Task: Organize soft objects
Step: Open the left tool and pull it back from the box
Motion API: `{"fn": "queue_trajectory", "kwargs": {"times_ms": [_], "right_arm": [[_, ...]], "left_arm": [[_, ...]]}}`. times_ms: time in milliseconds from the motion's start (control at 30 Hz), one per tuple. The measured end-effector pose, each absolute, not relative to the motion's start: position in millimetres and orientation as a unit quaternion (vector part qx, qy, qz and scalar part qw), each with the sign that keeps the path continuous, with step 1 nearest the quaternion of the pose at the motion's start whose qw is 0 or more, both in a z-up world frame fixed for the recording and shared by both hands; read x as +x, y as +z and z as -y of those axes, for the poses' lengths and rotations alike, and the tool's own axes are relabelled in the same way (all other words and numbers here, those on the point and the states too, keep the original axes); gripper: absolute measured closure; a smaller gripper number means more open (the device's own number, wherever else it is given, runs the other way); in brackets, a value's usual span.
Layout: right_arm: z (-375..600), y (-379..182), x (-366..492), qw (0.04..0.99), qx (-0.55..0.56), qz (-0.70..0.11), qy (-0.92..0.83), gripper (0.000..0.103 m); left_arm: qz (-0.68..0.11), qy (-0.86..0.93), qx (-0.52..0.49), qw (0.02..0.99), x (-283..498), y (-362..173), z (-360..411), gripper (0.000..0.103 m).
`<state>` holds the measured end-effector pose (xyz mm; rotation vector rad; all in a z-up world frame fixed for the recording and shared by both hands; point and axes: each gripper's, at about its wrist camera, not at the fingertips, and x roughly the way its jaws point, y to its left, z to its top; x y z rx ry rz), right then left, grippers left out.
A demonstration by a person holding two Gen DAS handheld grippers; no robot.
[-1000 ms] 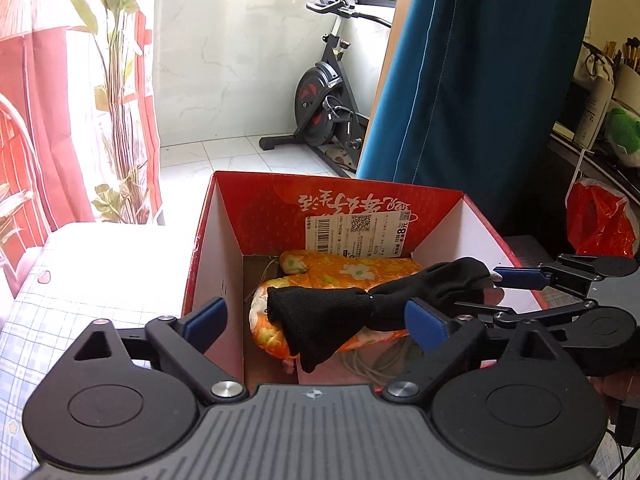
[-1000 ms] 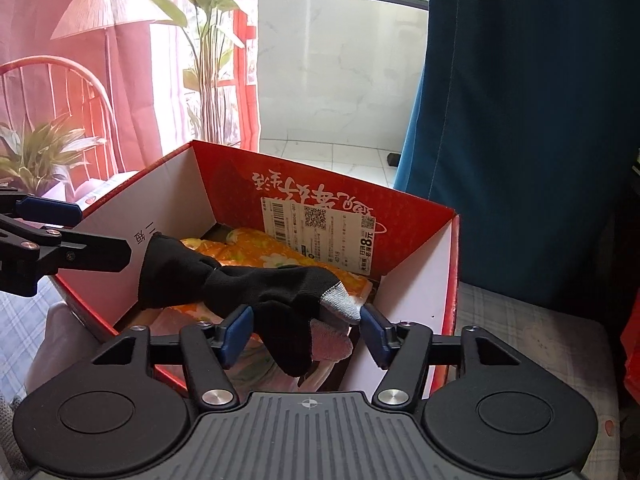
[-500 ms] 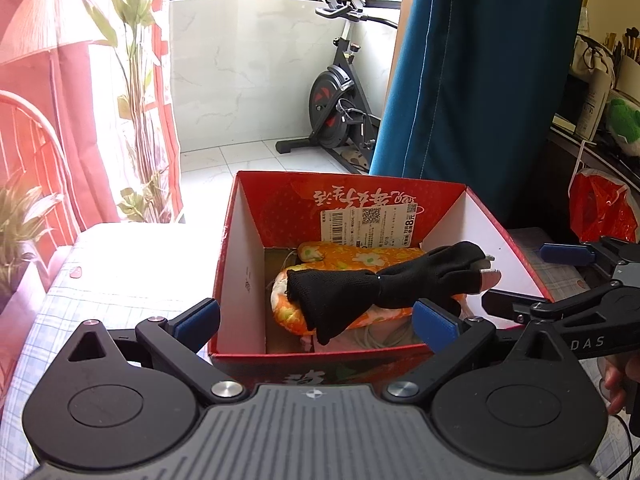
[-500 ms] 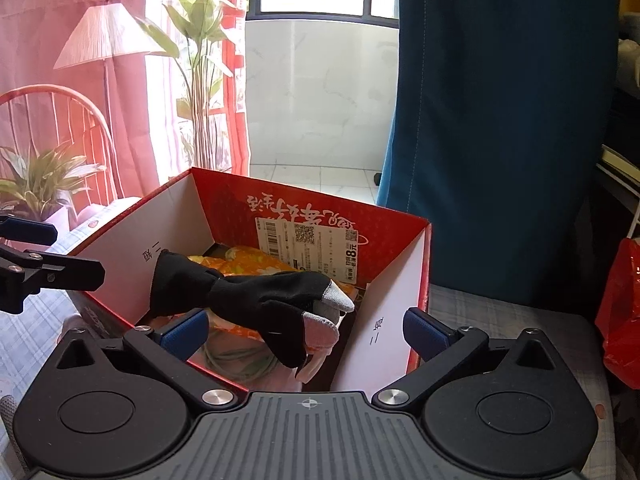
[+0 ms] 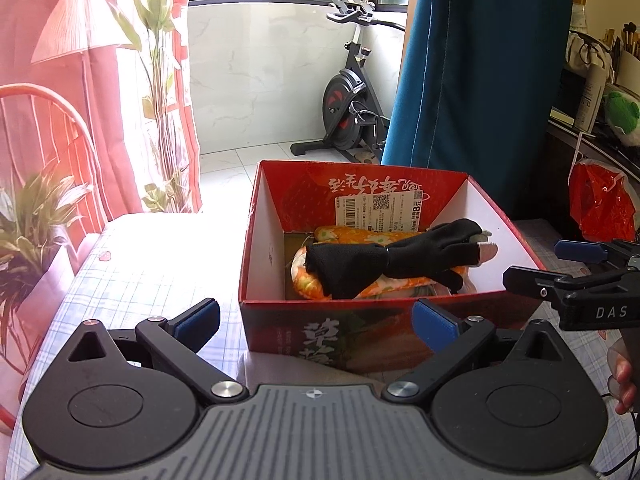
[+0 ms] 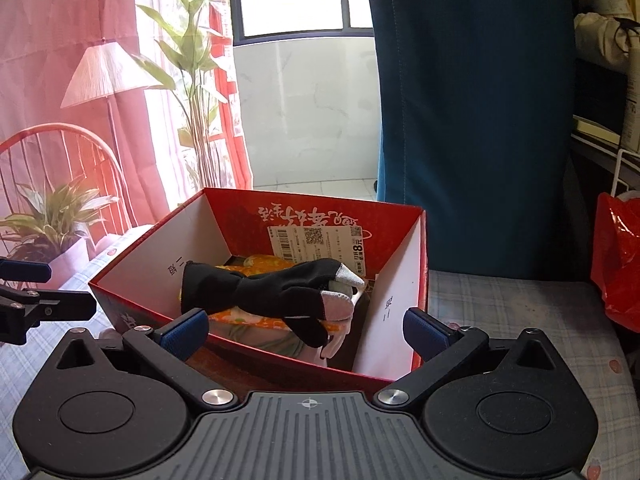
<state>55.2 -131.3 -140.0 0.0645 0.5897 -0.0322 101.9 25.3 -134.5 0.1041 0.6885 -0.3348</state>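
— While I hold both tongs back from the red box [image 5: 360,330], what do you make out, starting at the left?

— A potted plant [image 5: 32,224] at the table's left end, then the checked tablecloth [image 5: 152,264]. Your left gripper [image 5: 316,316] is spread wide with nothing between its blue pads.

— Yes, my left tongs are empty. And the glove?

— The black glove [image 5: 384,260] lies inside the box, draped across an orange flowered cushion [image 5: 308,280], cuff to the left, grey fingertips to the right.

— My right gripper [image 6: 306,326]?

— Its jaws have just been opening and stand wide, nothing between them. From the left camera it sits just beside the box's right wall.

— Beyond that?

— A red plastic bag [image 5: 600,204] at the far right.
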Motion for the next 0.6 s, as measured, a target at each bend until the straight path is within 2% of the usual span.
{"fn": "queue_trajectory", "kwargs": {"times_ms": [600], "right_arm": [[103, -156, -11, 0.954, 0.029, -0.299, 0.017, 0.000]], "left_arm": [[-0.355, -0.169, 0.036, 0.919, 32, -152, -51, 0.000]]}}
